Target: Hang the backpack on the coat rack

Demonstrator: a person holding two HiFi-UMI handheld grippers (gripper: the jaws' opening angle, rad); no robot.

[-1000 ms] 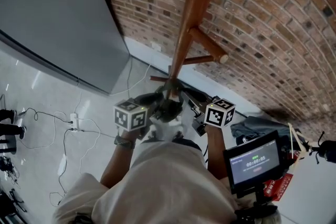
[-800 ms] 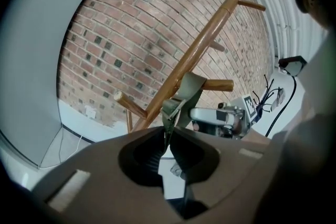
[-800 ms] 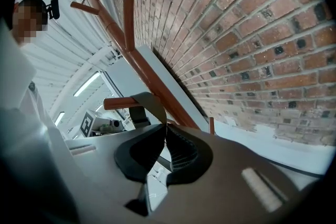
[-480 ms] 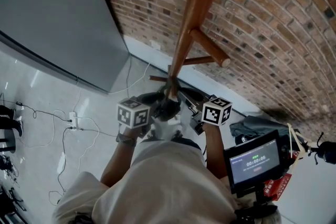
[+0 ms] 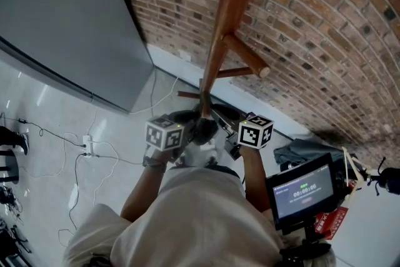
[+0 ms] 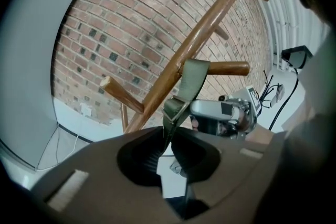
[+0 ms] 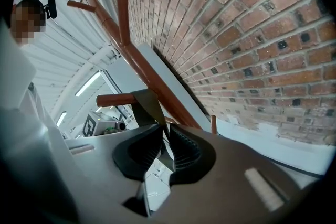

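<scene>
A glossy white floor (image 5: 50, 109) is seen from the head view, bounded by a grey panel (image 5: 62, 15) at the left and a red brick wall (image 5: 325, 53) across the top and right. Loose cables (image 5: 62, 137) and a white power strip (image 5: 87, 144) lie on the floor at the left; these are shown in neither gripper view. The wooden coat rack (image 5: 231, 9) rises through the middle of the frame. Below it, two marker cubes (image 5: 165, 134) are held close together, each printed with black-and-white squares. The jaws themselves are hidden there.

In the left gripper view, an olive backpack strap (image 6: 194, 73) is seen looped over a peg (image 6: 228, 67) of the rack. Below the loop comes a buckle (image 6: 176, 107), and the strap then drops into the left gripper (image 6: 168, 136). Its jaws are opening, with the strap pinched between the fingertips. The body of the backpack is not made out in any view.

In the right gripper view, the same loop is shown from the other side. The strap falls from the peg into the right gripper (image 7: 164, 139), whose ribbed fingers are clamped on the webbing. Ceiling light strips are shown only here.

At the right of the head view, a dark cloth (image 5: 306, 150) lies on the floor. A small monitor (image 5: 301, 191) is lit with a timer, its digits seemingly reading 00:00:05. A red tag (image 5: 331, 222) hangs beside it, its print too small to be read.
</scene>
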